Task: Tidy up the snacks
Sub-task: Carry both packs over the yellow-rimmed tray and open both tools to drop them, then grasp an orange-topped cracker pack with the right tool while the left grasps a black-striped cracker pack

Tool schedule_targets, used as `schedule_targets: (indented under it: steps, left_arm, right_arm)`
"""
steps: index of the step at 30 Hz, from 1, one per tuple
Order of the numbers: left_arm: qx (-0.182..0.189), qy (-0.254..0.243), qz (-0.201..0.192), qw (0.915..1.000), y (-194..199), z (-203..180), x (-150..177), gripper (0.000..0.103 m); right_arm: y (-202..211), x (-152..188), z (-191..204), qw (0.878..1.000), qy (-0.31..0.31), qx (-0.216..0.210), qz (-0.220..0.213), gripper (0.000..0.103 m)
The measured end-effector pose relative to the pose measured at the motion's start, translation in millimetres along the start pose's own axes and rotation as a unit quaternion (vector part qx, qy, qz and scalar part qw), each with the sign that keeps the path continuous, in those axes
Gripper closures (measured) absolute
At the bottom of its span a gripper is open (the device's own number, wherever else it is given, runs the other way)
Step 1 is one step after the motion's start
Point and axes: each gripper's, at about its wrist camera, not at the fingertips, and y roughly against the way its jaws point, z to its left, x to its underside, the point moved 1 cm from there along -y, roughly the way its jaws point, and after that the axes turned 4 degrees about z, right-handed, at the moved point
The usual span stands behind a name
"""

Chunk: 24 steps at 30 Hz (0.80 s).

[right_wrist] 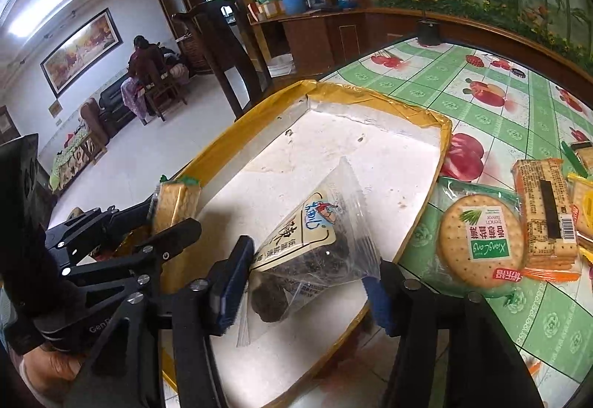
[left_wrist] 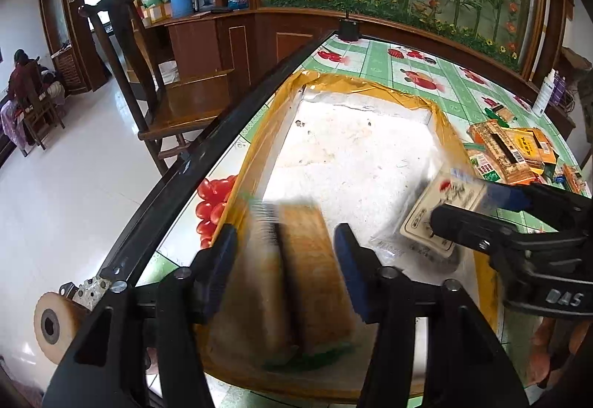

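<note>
A long brown cracker pack (left_wrist: 307, 259), blurred, lies between the blue pads of my left gripper (left_wrist: 287, 270), at the near left of the white tray (left_wrist: 370, 148) with its yellow taped rim. The pads stand a little off its sides, so this gripper is open. In the right wrist view, a clear bag of dark snack with a cream label (right_wrist: 304, 252) rests on the tray (right_wrist: 370, 155) between the pads of my right gripper (right_wrist: 305, 291), which is open around it. The left gripper (right_wrist: 170, 215) and its cracker pack (right_wrist: 174, 200) show at the left there.
Loose snacks lie on the green fruit-print tablecloth right of the tray: a round cracker pack (right_wrist: 478, 241), a rectangular cracker pack (right_wrist: 545, 207) and more behind. The table's black edge (left_wrist: 222, 126) runs along the tray's left, with a wooden chair (left_wrist: 155, 74) beyond. A person sits far off.
</note>
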Motion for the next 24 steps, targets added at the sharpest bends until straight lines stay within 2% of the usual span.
schedule_targets:
  steps: [1, 2, 4, 5, 14, 18, 24]
  left_arm:
    - [0.004, 0.001, -0.002, 1.0, 1.7, -0.5, -0.4, 0.036]
    - [0.005, 0.0, -0.007, 1.0, 4.8, -1.7, -0.6, 0.034]
    - [-0.005, -0.002, -0.013, 0.9999, 8.6, -3.4, -0.9, 0.022]
    - [-0.014, -0.004, -0.018, 0.9997, 11.1, -4.0, -1.2, 0.022]
    - [-0.018, -0.003, -0.037, 0.9991, 25.9, -9.1, -4.9, 0.022]
    - [-0.012, -0.007, -0.041, 0.9991, 31.8, -19.7, -5.8, 0.022]
    - [0.019, -0.021, -0.047, 0.9985, 39.9, -44.3, -7.9, 0.022]
  right_arm:
    - [1.2, -0.2, -1.0, 1.0, 0.0, 0.0, -0.003, 0.032]
    - [3.2, 0.3, -1.5, 1.0, 0.0, -0.005, -0.005, 0.028]
    - [7.3, 0.4, -0.5, 1.0, 0.001, -0.004, -0.011, 0.02]
    - [11.3, 0.8, 0.3, 1.0, 0.004, 0.006, -0.017, 0.016]
    - [57.4, 12.9, -26.2, 0.998, -0.022, 0.031, -0.056, 0.016]
    - [76.2, 27.3, -48.6, 0.996, -0.047, 0.044, -0.063, 0.016]
    - [102.8, 57.9, -80.1, 0.994, -0.075, 0.049, -0.068, 0.016]
